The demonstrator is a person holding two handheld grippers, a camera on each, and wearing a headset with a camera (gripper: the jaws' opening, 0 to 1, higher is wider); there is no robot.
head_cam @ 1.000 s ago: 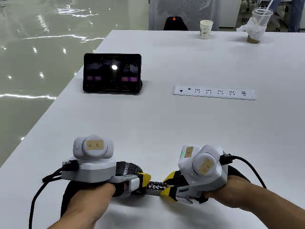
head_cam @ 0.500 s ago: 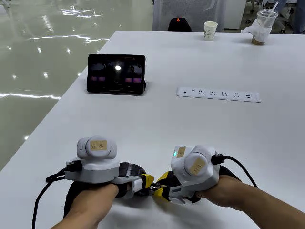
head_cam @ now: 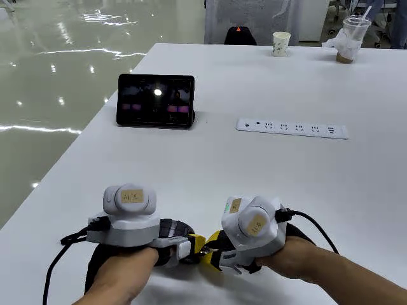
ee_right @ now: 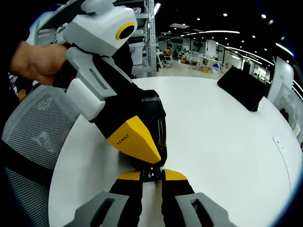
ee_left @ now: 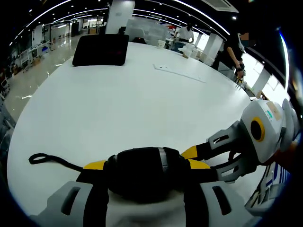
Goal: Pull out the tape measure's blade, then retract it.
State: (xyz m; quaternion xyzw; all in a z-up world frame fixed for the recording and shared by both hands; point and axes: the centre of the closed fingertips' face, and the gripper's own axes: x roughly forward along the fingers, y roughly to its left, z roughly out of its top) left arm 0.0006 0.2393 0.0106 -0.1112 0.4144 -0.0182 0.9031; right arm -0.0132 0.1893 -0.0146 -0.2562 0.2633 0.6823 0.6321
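The tape measure (ee_left: pixel 142 172) is a round black case, and my left gripper (ee_left: pixel 144 165) is shut on it between yellow-tipped fingers (ee_left: pixel 94 165). A thin black wrist loop (ee_left: pixel 42 158) trails from the case onto the table. My right gripper (ee_right: pixel 152 176) is shut on the blade's end hook (ee_right: pixel 151 173), right against the case (ee_right: pixel 154 118). In the head view both grippers sit low on the white table (head_cam: pixel 254 165), tips almost touching, left gripper (head_cam: pixel 189 244) beside right gripper (head_cam: pixel 213 253). Hardly any blade shows between them.
A dark tablet (head_cam: pixel 156 100) stands propped at the left, and a white power strip (head_cam: pixel 292 128) lies beyond the middle. A paper cup (head_cam: pixel 280 44) and a plastic cup (head_cam: pixel 351 37) stand at the far edge. The table's left edge drops to a glossy floor.
My right gripper has moved left toward the left one. The stretch of blade between the two has shortened to almost nothing. The left gripper has stayed put with the case.
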